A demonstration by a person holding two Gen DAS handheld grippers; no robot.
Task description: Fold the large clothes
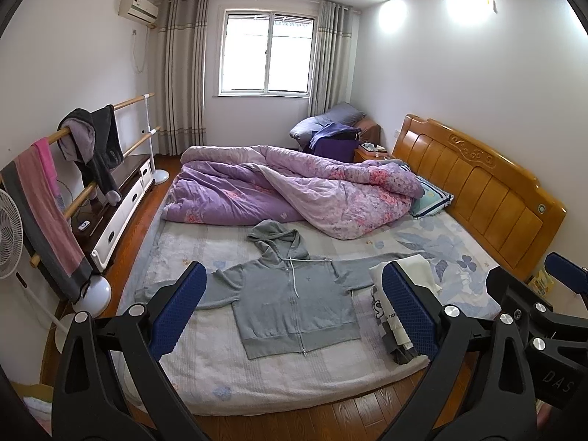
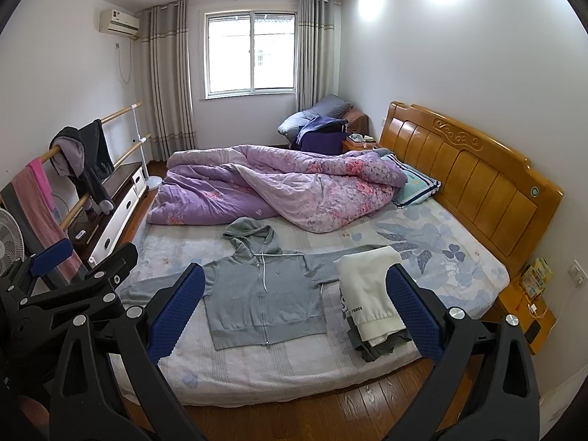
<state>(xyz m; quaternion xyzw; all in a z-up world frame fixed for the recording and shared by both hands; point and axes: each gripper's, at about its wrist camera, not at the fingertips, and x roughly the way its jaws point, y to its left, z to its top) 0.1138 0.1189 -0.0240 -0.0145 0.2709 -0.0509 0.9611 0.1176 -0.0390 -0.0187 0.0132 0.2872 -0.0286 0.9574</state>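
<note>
A grey zip hoodie (image 1: 290, 301) lies flat, front up, on the bed with both sleeves spread and the hood toward the quilt; it also shows in the right wrist view (image 2: 262, 294). My left gripper (image 1: 294, 316) is open and empty, held back from the bed's near edge above the floor. My right gripper (image 2: 294, 312) is open and empty at the same distance. The right gripper also shows at the right edge of the left wrist view (image 1: 533, 294). The left gripper shows at the left edge of the right wrist view (image 2: 73, 268).
A stack of folded clothes (image 2: 371, 297) lies on the bed to the right of the hoodie. A purple quilt (image 2: 279, 187) is bunched on the far half of the mattress (image 2: 459, 275). A wooden headboard (image 2: 477, 180) stands right, a clothes rail (image 1: 84, 169) and fan left.
</note>
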